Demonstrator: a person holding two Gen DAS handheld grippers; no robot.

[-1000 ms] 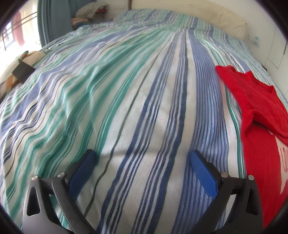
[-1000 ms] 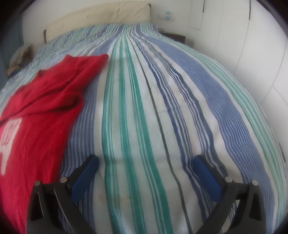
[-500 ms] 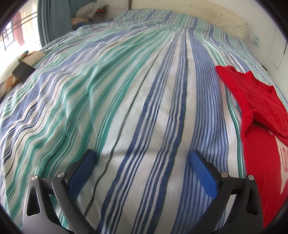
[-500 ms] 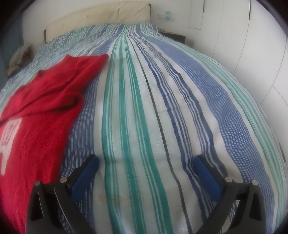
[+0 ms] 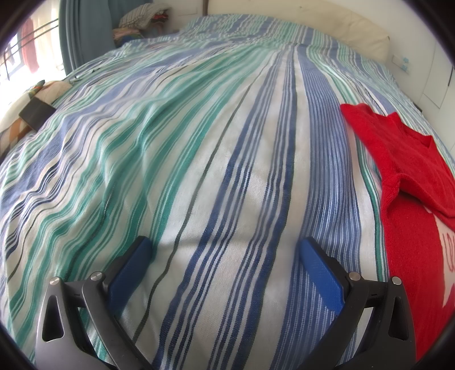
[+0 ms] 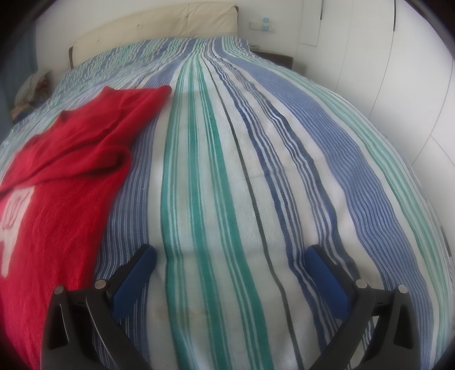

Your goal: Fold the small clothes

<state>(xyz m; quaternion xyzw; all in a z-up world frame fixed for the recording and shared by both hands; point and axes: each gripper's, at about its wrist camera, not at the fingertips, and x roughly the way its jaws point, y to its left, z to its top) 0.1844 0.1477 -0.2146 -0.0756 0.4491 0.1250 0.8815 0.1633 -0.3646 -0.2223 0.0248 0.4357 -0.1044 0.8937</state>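
Observation:
A small red knit sweater with a white print lies on the striped bedspread. In the left wrist view the sweater (image 5: 409, 199) is at the right edge, with its upper part folded over. In the right wrist view the sweater (image 6: 62, 182) fills the left side. My left gripper (image 5: 224, 250) is open and empty, low over bare bedspread left of the sweater. My right gripper (image 6: 231, 256) is open and empty, low over bare bedspread right of the sweater. Neither gripper touches the sweater.
The blue, green and white striped bedspread (image 5: 199, 142) covers the whole bed. A cream headboard (image 6: 159, 31) stands at the far end. White wardrobe doors (image 6: 398, 71) run along the right. A pile of clothes (image 5: 142, 20) and a curtain sit at the far left.

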